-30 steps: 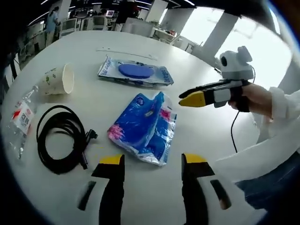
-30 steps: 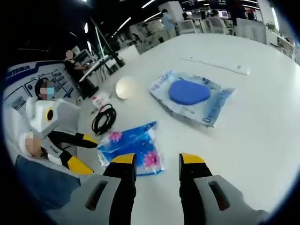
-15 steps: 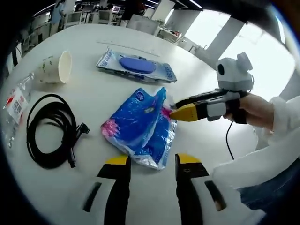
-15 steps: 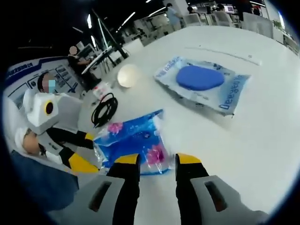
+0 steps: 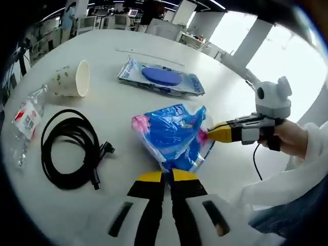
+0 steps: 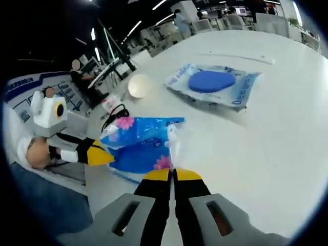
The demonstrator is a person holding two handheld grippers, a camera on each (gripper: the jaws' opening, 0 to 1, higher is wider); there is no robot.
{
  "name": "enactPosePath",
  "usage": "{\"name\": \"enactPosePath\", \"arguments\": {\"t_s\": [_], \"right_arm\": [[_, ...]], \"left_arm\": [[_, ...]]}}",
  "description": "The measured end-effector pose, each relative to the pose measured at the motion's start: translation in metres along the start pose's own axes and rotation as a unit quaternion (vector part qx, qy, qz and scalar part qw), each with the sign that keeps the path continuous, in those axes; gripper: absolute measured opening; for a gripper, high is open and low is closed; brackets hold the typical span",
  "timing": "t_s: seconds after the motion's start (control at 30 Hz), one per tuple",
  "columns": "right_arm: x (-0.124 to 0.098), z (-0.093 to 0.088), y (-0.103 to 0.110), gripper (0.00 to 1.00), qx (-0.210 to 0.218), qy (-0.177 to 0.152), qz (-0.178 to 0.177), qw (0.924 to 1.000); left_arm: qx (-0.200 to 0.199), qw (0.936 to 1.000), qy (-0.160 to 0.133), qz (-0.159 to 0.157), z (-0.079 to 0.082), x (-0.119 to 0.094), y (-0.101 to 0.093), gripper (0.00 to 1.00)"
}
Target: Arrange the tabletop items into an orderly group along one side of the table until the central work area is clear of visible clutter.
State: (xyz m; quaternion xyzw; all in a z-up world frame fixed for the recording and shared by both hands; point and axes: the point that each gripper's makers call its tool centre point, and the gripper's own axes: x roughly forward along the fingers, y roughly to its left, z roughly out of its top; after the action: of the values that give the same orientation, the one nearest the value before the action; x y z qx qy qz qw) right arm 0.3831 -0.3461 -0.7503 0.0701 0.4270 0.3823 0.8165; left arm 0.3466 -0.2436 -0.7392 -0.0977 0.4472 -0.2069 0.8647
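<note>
Pinching the blue bag (image 5: 174, 136) from two sides, both grippers are closed on it: the left gripper (image 5: 167, 177) on its near edge, the right gripper (image 6: 172, 175) on its side edge. The bag sits mid-tabletop (image 5: 128, 102), lifted and bunched between them. A second ago both had jaws apart and the bag lay flat. Beyond lie the cable (image 5: 72, 148), cup (image 5: 72, 80) and blue packet (image 5: 161, 78).

Both hand-held grippers, L (image 5: 168, 177) & R (image 6: 172, 175), jaws pinched closed, facing each other.
</note>
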Motion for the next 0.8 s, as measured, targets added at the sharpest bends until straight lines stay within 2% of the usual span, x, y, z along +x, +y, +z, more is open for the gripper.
{"name": "enactPosePath", "arguments": {"t_s": [0.23, 0.37, 0.47, 0.53, 0.8], "right_arm": [[-0.021, 0.005, 0.002, 0.00, 0.038, -0.036, -0.010, 0.9986], [-0.037, 0.006, 0.002, 0.00, 0.067, -0.066, -0.020, 0.9954], [-0.049, 0.007, -0.002, 0.00, 0.084, -0.089, -0.035, 0.9919], [-0.060, 0.007, -0.004, 0.00, 0.089, -0.098, -0.041, 0.9903], [-0.093, 0.003, -0.010, 0.00, 0.145, -0.147, -0.076, 0.9756]], "left_arm": [[0.013, 0.9998, -0.011, -0.010, 0.012, 0.001, -0.003, 0.00], [0.029, 0.9990, -0.018, -0.028, 0.023, 0.002, -0.012, 0.00], [0.044, 0.9971, -0.021, -0.059, 0.031, 0.008, -0.024, 0.00], [0.056, 0.9963, -0.018, -0.063, 0.034, 0.011, -0.028, 0.00], [0.099, 0.9896, -0.018, -0.103, 0.063, 0.025, -0.057, 0.00]]}}
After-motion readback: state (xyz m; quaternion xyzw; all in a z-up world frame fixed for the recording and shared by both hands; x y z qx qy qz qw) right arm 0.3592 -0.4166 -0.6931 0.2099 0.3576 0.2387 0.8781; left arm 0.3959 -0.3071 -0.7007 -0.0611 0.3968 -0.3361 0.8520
